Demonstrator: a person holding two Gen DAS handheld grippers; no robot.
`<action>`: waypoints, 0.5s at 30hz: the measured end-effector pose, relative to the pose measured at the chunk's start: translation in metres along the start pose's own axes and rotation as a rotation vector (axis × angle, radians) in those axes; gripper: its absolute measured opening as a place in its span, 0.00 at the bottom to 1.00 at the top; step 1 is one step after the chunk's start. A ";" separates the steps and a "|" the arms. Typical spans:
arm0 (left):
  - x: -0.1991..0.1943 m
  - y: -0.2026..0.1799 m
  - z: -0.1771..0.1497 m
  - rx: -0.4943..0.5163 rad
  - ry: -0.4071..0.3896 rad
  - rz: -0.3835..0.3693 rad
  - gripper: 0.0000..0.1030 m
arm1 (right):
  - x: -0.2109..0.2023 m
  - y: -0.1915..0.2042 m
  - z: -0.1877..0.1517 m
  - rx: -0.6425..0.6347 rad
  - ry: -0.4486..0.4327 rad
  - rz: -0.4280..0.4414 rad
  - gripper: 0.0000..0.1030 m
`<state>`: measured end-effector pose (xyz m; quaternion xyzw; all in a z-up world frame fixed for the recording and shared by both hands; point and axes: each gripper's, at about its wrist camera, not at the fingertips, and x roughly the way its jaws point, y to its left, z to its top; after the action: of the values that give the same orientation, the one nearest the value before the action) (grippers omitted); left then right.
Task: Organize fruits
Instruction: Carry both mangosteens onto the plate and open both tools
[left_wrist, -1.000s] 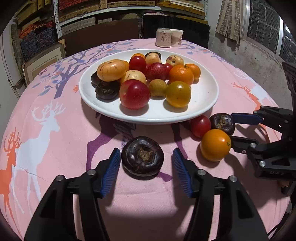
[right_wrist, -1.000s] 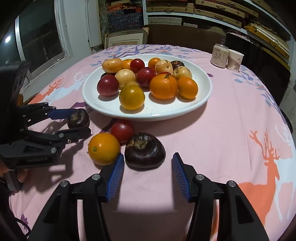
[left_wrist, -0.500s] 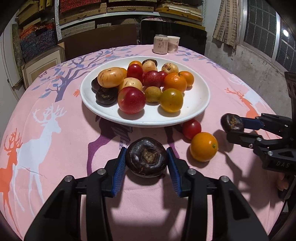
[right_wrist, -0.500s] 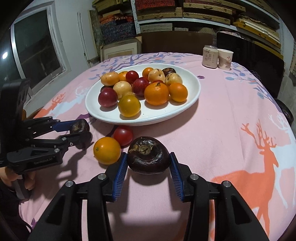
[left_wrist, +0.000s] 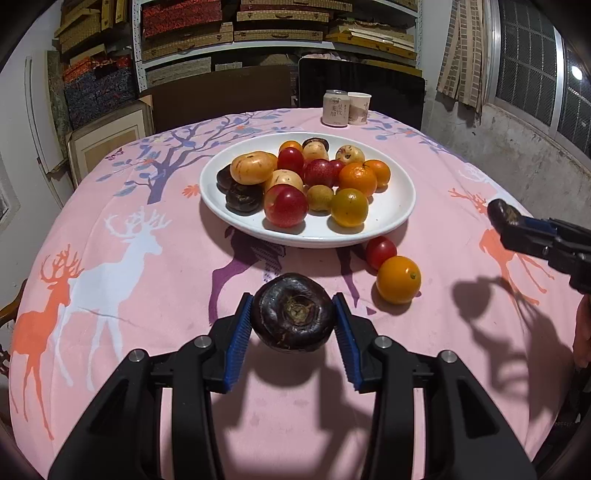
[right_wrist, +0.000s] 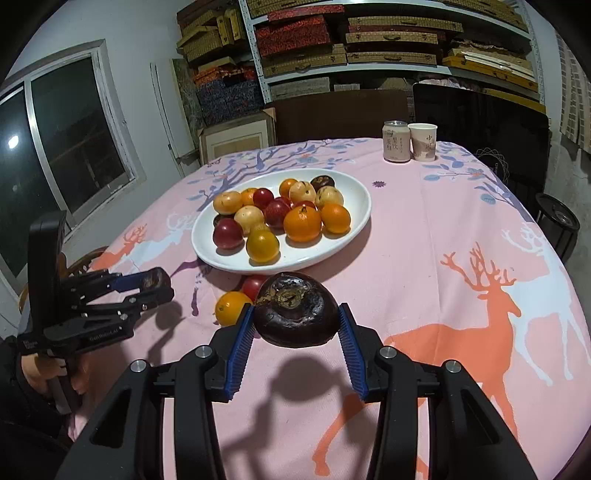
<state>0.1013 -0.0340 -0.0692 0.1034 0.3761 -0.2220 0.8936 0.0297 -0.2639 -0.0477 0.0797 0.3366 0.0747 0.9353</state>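
Dark fruit (left_wrist: 293, 316) clamped in left gripper (left_wrist: 293, 325); underside hidden

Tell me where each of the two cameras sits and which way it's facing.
Left wrist: on the left gripper, looking down across the table toward the plate; its jaws hold a dark fruit, right gripper at the right edge.
Right wrist: on the right gripper, facing the same plate; its jaws hold another dark fruit, left gripper and a hand at the left.
Shared: plate, loose orange, can.
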 end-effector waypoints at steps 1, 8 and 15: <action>-0.003 0.000 -0.001 -0.001 -0.003 0.001 0.41 | -0.002 0.000 0.001 0.002 -0.005 0.000 0.44; -0.019 0.003 -0.007 -0.013 -0.023 0.005 0.41 | -0.015 0.001 -0.001 0.011 -0.030 0.009 0.44; -0.033 0.000 -0.002 -0.013 -0.052 -0.002 0.41 | -0.025 0.000 0.000 0.020 -0.055 0.015 0.44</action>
<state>0.0800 -0.0225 -0.0465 0.0912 0.3544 -0.2229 0.9035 0.0109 -0.2691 -0.0319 0.0938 0.3108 0.0760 0.9428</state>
